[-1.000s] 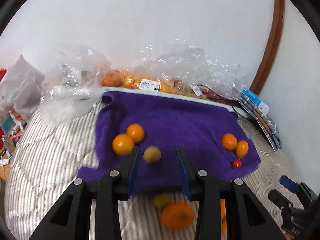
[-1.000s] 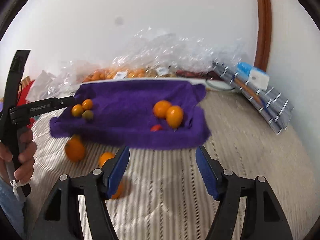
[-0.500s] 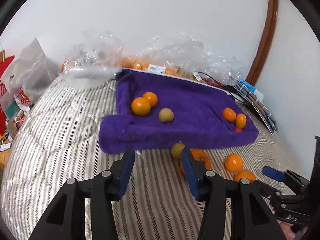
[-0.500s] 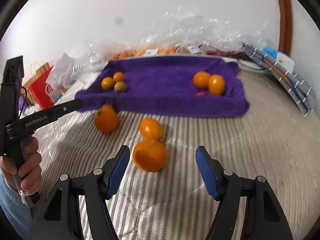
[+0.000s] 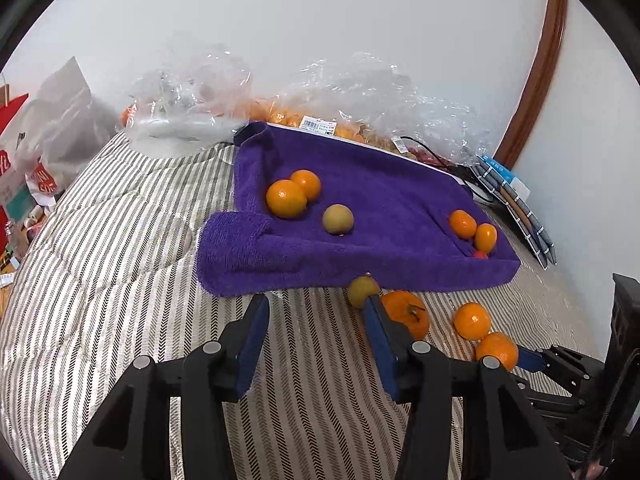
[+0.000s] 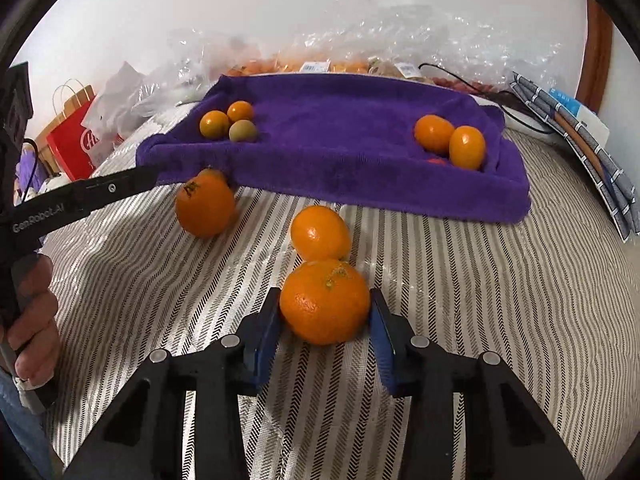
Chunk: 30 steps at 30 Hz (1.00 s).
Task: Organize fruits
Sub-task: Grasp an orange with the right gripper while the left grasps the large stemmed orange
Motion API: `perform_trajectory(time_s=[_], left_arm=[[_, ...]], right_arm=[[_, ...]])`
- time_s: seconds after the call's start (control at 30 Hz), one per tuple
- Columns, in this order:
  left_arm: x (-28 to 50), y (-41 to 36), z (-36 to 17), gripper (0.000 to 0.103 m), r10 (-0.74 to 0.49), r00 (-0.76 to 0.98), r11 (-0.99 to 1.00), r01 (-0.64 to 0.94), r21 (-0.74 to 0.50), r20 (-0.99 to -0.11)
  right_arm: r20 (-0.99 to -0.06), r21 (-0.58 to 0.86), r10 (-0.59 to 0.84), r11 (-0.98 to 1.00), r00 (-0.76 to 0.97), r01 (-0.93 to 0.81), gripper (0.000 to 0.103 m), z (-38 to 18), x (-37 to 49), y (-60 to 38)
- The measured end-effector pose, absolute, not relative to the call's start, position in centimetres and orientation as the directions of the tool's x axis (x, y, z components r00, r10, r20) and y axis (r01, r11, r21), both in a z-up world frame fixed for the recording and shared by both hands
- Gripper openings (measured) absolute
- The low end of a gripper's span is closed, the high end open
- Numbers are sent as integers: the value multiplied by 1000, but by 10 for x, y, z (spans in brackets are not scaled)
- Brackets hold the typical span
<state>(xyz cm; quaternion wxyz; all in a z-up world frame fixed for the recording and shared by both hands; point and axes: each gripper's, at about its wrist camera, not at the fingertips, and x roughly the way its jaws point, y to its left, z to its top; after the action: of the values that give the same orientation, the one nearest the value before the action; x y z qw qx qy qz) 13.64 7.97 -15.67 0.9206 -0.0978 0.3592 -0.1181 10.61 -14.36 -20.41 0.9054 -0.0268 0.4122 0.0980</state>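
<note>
A purple towel-lined tray [image 5: 380, 184] lies on the striped bedding. At its left end sit two oranges [image 5: 286, 198] and a greenish fruit [image 5: 338, 219]; at its right end are two oranges [image 5: 463, 224] and a small red fruit [image 5: 480, 255]. My left gripper [image 5: 316, 312] is open and empty, just short of the tray's front edge. My right gripper [image 6: 325, 314] is closing, its blue pads touching both sides of a big orange [image 6: 324, 306] on the bedding. A second orange [image 6: 320, 232] touches it behind. A stemmed orange [image 6: 205, 206] and a yellowish fruit [image 5: 362, 290] lie by the tray.
Crinkled clear plastic bags [image 5: 384, 92] holding more oranges line the wall behind the tray. A red paper bag [image 6: 70, 140] stands at the far left. Flat packets [image 6: 580, 140] lean on the right. A person's hand [image 6: 30, 320] grips the left gripper's handle.
The left gripper let the greenish fruit go on the towel and drew back to the tray's front edge. The right gripper came down over the near orange and narrowed its jaws onto it.
</note>
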Motion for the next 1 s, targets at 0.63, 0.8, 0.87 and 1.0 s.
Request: perform_trajectory(time_s=[0.63, 0.8, 0.87, 1.0], left_arm=[[144, 21, -162, 51, -333, 610, 941, 263, -213, -719], [156, 9, -173, 50, -278, 600, 959, 219, -181, -750], [154, 8, -174, 50, -273, 617, 961, 210, -180, -738], [152, 13, -173, 40, -325, 615, 946, 223, -237, -718]], right_arm=[[-687, 49, 81, 997, 722, -66, 42, -193, 85, -234], [-678, 75, 98, 995, 729, -63, 42, -194, 83, -239], [-676, 81, 111, 994, 729, -77, 42, -194, 83, -238], [-668, 86, 114, 993, 735, -76, 42, -193, 80, -238]])
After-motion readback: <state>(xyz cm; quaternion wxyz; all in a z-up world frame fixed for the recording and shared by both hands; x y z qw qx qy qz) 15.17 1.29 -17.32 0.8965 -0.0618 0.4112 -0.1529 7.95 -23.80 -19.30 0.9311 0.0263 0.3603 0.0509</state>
